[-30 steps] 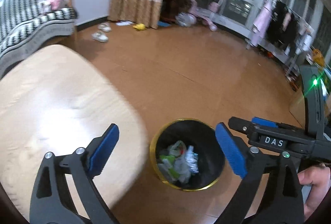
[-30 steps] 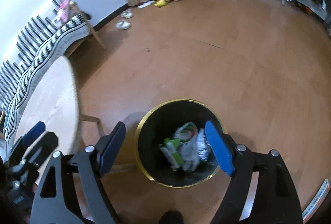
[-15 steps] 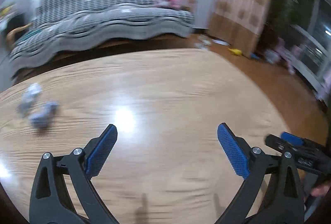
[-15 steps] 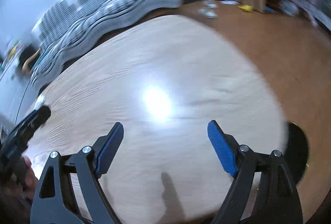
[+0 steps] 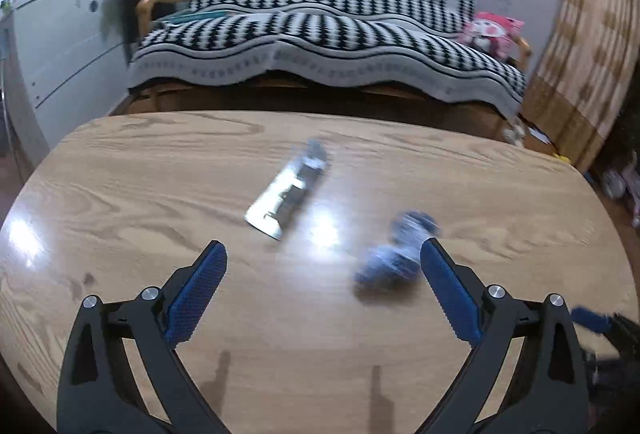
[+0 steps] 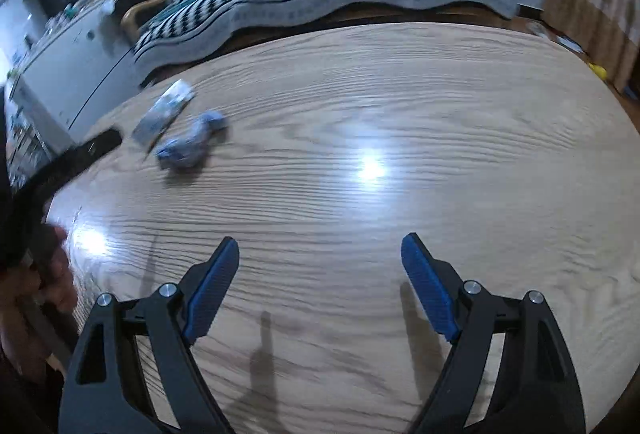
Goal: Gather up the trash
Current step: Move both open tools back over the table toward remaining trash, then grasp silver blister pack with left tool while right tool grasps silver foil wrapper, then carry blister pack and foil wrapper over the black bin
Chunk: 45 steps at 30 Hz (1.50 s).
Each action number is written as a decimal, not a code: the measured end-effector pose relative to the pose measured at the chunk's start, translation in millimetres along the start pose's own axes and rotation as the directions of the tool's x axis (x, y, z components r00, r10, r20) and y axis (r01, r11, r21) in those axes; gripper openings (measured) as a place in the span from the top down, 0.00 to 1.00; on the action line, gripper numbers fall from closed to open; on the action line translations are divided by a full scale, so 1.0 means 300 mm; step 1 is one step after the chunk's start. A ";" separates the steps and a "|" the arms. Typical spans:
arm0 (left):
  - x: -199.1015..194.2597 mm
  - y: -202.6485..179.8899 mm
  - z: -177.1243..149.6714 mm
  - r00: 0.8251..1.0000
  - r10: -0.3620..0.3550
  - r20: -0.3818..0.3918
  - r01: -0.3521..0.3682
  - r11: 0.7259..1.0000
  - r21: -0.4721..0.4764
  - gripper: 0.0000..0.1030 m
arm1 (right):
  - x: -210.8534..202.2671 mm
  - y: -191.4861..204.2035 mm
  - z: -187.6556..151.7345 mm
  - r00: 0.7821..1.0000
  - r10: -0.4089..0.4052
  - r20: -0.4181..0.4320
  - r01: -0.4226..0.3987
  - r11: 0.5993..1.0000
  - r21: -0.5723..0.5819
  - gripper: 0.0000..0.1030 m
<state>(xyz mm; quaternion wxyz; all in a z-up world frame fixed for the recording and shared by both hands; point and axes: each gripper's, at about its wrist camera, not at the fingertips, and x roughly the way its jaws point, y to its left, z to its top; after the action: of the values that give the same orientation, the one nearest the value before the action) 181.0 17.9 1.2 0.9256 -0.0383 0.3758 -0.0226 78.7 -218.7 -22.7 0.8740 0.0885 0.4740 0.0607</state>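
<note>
Two pieces of trash lie on the wooden table [image 5: 120, 201]. A flat silver wrapper [image 5: 288, 189] lies ahead of my left gripper [image 5: 322, 266], which is open and empty. A crumpled blue-white wad [image 5: 396, 254] lies just left of its right finger. In the right wrist view the wrapper [image 6: 164, 111] and the wad [image 6: 190, 145] lie far to the left on the table [image 6: 400, 93]. My right gripper [image 6: 320, 266] is open and empty above bare tabletop. The bin is out of view.
A sofa with a black-and-white patterned cover [image 5: 328, 29] stands beyond the table's far edge. A white cabinet [image 5: 60, 33] stands at the left. A curtain [image 5: 592, 33] hangs at the right. My left gripper's body [image 6: 60, 169] shows at the right wrist view's left edge.
Both grippers have swung from above the black bin on the floor to over the table. The two pieces of trash have come into view, close to my left gripper.
</note>
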 end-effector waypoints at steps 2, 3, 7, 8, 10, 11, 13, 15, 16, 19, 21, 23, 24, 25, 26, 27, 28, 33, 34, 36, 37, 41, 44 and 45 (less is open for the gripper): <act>0.065 0.051 0.031 1.000 0.004 -0.016 -0.005 0.999 -0.032 0.08 | 0.030 0.066 -0.003 1.000 0.009 -0.011 -0.010 0.999 -0.042 0.22; 0.097 0.068 0.046 1.000 -0.005 -0.026 0.003 0.999 -0.050 0.08 | 0.037 0.083 -0.005 1.000 0.008 -0.014 -0.009 0.998 -0.057 0.22; 0.195 0.108 0.070 0.998 -0.026 -0.061 0.022 0.997 -0.070 0.09 | 0.082 0.132 0.003 0.999 0.014 -0.032 -0.017 0.996 -0.082 0.22; 0.213 0.108 0.077 0.998 -0.011 -0.060 0.008 0.998 -0.062 0.09 | 0.094 0.137 0.009 0.999 0.018 -0.037 -0.020 0.997 -0.079 0.22; 0.244 0.104 0.092 0.998 -0.012 -0.065 0.009 0.999 -0.051 0.15 | 0.111 0.148 0.018 0.999 0.024 -0.045 -0.028 0.997 -0.074 0.22; 0.255 0.102 0.098 0.998 -0.014 -0.069 0.010 0.999 -0.050 0.17 | 0.119 0.157 0.024 0.998 0.028 -0.049 -0.031 0.997 -0.072 0.22; 0.278 0.101 0.105 0.997 -0.029 -0.078 0.024 0.998 -0.060 0.32 | 0.134 0.168 0.035 0.998 0.035 -0.060 -0.039 0.997 -0.069 0.22; 0.306 0.114 0.105 0.993 -0.043 -0.107 0.035 0.997 -0.070 0.62 | 0.156 0.189 0.057 0.997 0.040 -0.069 -0.044 0.997 -0.061 0.22; 0.322 0.117 0.101 0.990 -0.053 -0.130 0.043 0.996 -0.075 0.72 | 0.163 0.196 0.070 0.997 0.040 -0.071 -0.043 0.998 -0.055 0.22; 0.317 0.107 0.093 0.991 -0.038 -0.126 0.032 0.999 -0.043 0.96 | 0.186 0.237 0.122 0.996 0.047 -0.074 -0.050 0.998 -0.027 0.22; 0.305 0.113 0.085 0.992 -0.028 -0.120 0.022 0.999 -0.048 0.97 | 0.196 0.267 0.154 0.996 0.050 -0.072 -0.051 0.999 -0.018 0.22; 0.298 0.125 0.078 0.992 -0.023 -0.126 0.018 0.999 -0.041 0.97 | 0.213 0.304 0.193 0.996 0.049 -0.073 -0.050 0.999 -0.011 0.22; 0.291 0.135 0.074 0.992 -0.013 -0.125 0.008 0.999 -0.039 0.97 | 0.222 0.320 0.209 0.996 0.049 -0.076 -0.050 0.999 -0.008 0.22; 0.283 0.143 0.067 0.992 -0.011 -0.127 0.005 0.999 -0.044 0.97 | 0.234 0.338 0.229 0.995 0.049 -0.082 -0.049 0.999 -0.006 0.22; 0.275 0.154 0.064 0.992 -0.011 -0.129 0.004 0.999 -0.052 0.97 | 0.245 0.348 0.245 0.995 0.049 -0.084 -0.049 0.999 -0.002 0.22; 0.266 0.164 0.062 0.991 -0.014 -0.130 0.006 0.998 -0.060 0.97 | 0.257 0.360 0.262 0.995 0.046 -0.085 -0.046 0.999 0.006 0.22; 0.253 0.178 0.061 0.992 -0.012 -0.128 0.002 0.997 -0.072 0.97 | 0.271 0.370 0.275 0.995 0.041 -0.089 -0.040 0.999 0.014 0.22; 0.204 0.190 0.057 0.992 -0.006 -0.123 -0.004 0.996 -0.085 0.97 | 0.338 0.371 0.275 0.989 0.043 -0.143 -0.038 0.998 0.042 0.38; 0.196 0.182 0.056 0.993 -0.004 -0.122 -0.005 0.997 -0.077 0.97 | 0.329 0.364 0.267 0.989 0.063 -0.133 -0.057 0.997 0.046 0.61; 0.174 0.154 0.048 0.992 -0.009 -0.125 0.001 0.998 -0.061 0.97 | 0.295 0.345 0.252 0.992 0.040 -0.121 -0.036 0.999 0.034 0.61; 0.166 0.138 0.045 0.992 -0.012 -0.127 0.006 0.999 -0.052 0.97 | 0.268 0.330 0.242 0.993 0.043 -0.107 -0.040 0.999 0.023 0.62; 0.102 0.035 0.022 0.992 -0.029 -0.124 0.030 1.000 0.003 0.97 | 0.151 0.220 0.190 0.997 0.025 -0.069 -0.024 1.000 0.013 0.62; 0.038 -0.099 0.000 0.990 -0.072 -0.124 0.081 0.994 0.070 0.97 | 0.036 0.078 0.124 0.999 -0.008 -0.034 0.009 1.000 0.025 0.62; 0.016 -0.152 -0.008 0.989 -0.090 -0.121 0.101 0.990 0.094 0.97 | -0.011 0.016 0.090 0.999 -0.026 -0.020 0.027 0.999 0.031 0.62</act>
<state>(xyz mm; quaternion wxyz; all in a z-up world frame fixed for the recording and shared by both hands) 182.2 -27.9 0.1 0.9007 -0.0085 0.4254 -0.0879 99.5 -217.2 -4.5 0.8686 0.0953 0.4843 0.0424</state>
